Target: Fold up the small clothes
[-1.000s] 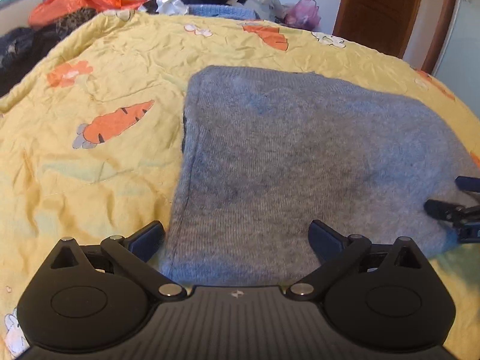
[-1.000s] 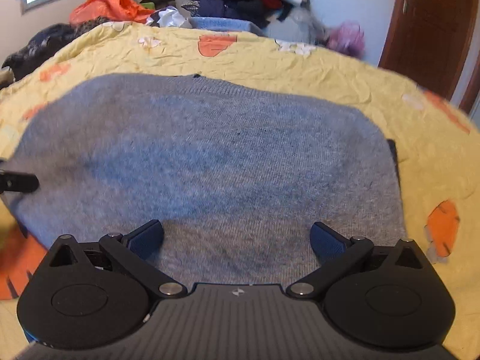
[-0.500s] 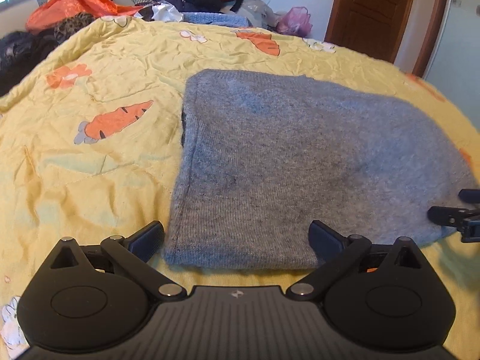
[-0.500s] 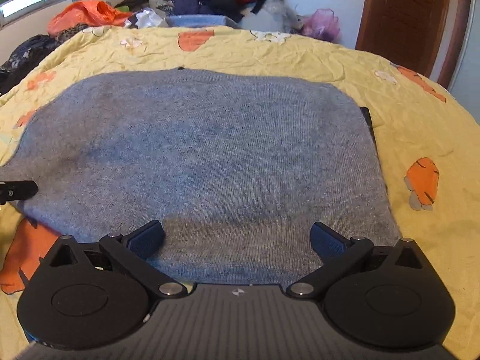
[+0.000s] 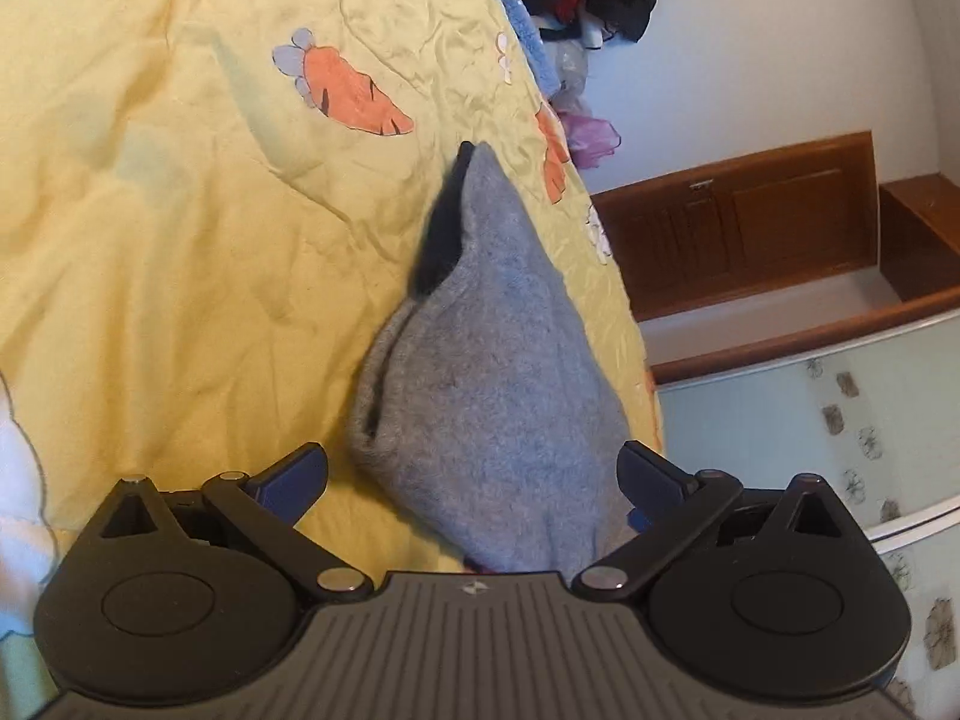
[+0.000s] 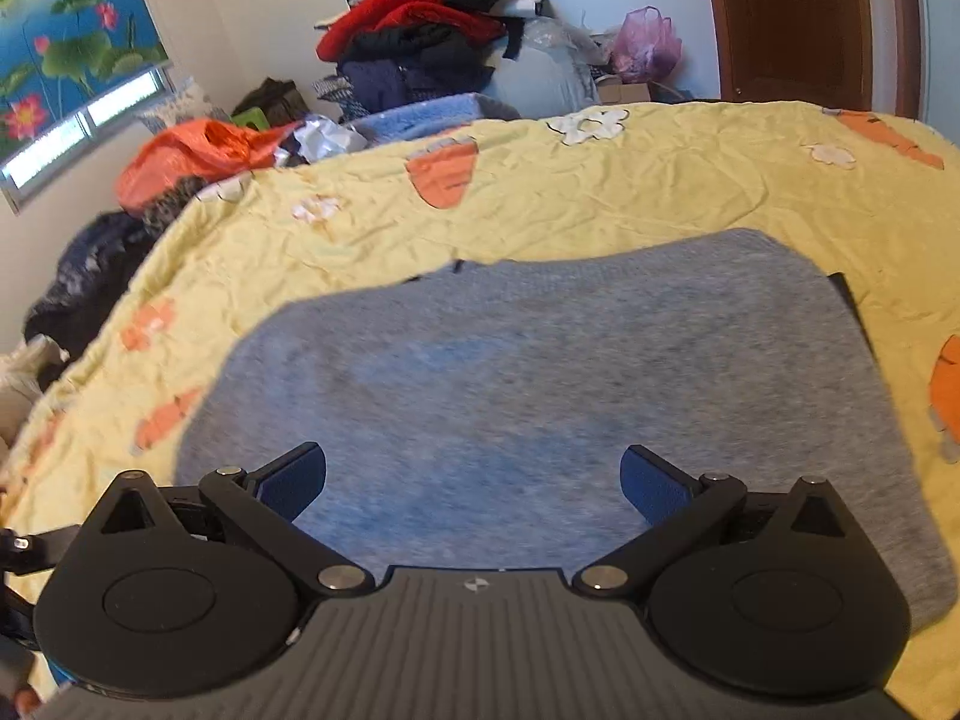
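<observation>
A folded grey knit garment (image 6: 540,384) lies flat on the yellow carrot-print bedsheet (image 6: 660,192). My right gripper (image 6: 474,480) is open and empty, its blue-padded fingers spread over the garment's near edge. The left wrist view is rolled sideways: the garment (image 5: 492,372) appears as a narrow grey wedge with a dark lining at its far tip. My left gripper (image 5: 474,480) is open, with the garment's near end between its spread fingers, not clamped.
A pile of red, black and blue clothes (image 6: 432,30) stands beyond the far edge of the bed. An orange item (image 6: 192,156) lies at the far left. A wooden door (image 6: 792,18) is at the back right. A pink bag (image 6: 648,42) sits beside it.
The left gripper has rolled sharply onto its side and swung toward the garment's end. The right gripper has lifted and pulled back a little, tilting left. Both stay open.
</observation>
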Demonstrator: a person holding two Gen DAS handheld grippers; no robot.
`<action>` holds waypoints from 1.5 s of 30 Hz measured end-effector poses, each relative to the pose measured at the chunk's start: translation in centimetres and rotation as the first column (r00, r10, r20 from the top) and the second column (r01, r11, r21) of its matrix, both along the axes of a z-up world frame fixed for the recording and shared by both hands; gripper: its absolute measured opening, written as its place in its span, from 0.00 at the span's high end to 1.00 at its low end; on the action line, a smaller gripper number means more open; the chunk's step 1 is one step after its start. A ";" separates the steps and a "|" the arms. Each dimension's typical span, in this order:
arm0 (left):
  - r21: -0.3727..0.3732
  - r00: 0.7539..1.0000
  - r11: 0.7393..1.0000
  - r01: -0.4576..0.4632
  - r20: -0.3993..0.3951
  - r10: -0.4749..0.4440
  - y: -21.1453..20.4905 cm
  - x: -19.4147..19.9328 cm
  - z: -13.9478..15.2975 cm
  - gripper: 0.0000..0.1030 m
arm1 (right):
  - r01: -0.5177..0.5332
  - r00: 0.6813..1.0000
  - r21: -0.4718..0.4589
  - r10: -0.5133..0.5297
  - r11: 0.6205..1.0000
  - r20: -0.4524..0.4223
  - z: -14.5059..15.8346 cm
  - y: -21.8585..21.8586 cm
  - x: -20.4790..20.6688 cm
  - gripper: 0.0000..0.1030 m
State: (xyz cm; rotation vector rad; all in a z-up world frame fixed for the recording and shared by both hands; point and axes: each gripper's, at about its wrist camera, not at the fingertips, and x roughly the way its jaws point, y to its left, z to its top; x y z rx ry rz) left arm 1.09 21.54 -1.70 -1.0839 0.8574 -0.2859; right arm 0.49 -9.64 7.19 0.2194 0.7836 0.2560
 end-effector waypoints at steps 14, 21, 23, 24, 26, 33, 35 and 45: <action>-0.051 0.992 0.997 -0.062 -0.115 0.056 -1.3 3.3 -2.1 0.91 | 0.017 0.998 0.091 -0.022 0.996 0.054 -0.3 -4.7 -2.4 0.00; 0.039 1.000 0.999 -0.029 -0.009 0.029 -3.1 3.9 2.8 0.92 | 0.016 0.996 0.198 -0.032 0.980 0.080 0.8 -8.5 -3.1 0.00; 0.099 0.999 0.995 0.023 0.023 -0.025 -4.9 5.1 5.5 0.92 | 0.026 0.995 0.221 -0.046 0.975 0.089 1.3 -9.7 -3.1 0.00; 0.131 0.998 0.990 0.047 0.036 -0.053 -6.0 5.7 6.7 0.92 | 0.033 0.994 0.234 -0.056 0.972 0.090 1.5 -10.3 -3.1 0.00; 0.199 0.992 0.975 0.102 0.058 -0.116 -8.7 6.9 8.6 0.92 | 0.043 0.993 0.258 -0.071 0.965 0.099 1.9 -11.7 -3.1 0.00; 0.323 0.942 0.898 0.299 0.049 -0.331 -18.6 9.3 8.8 0.92 | 0.048 0.994 0.255 -0.071 0.966 0.083 1.4 -16.2 -2.8 0.00; 0.346 0.924 0.869 0.352 0.019 -0.382 -21.3 9.4 7.3 0.92 | 0.052 0.995 0.256 -0.071 0.965 0.065 1.1 -17.1 -2.4 0.00; 0.222 0.932 0.911 0.347 0.023 -0.360 -21.7 9.0 -0.8 0.91 | -0.008 0.986 0.436 0.080 0.900 -0.145 -2.2 -17.8 6.0 0.00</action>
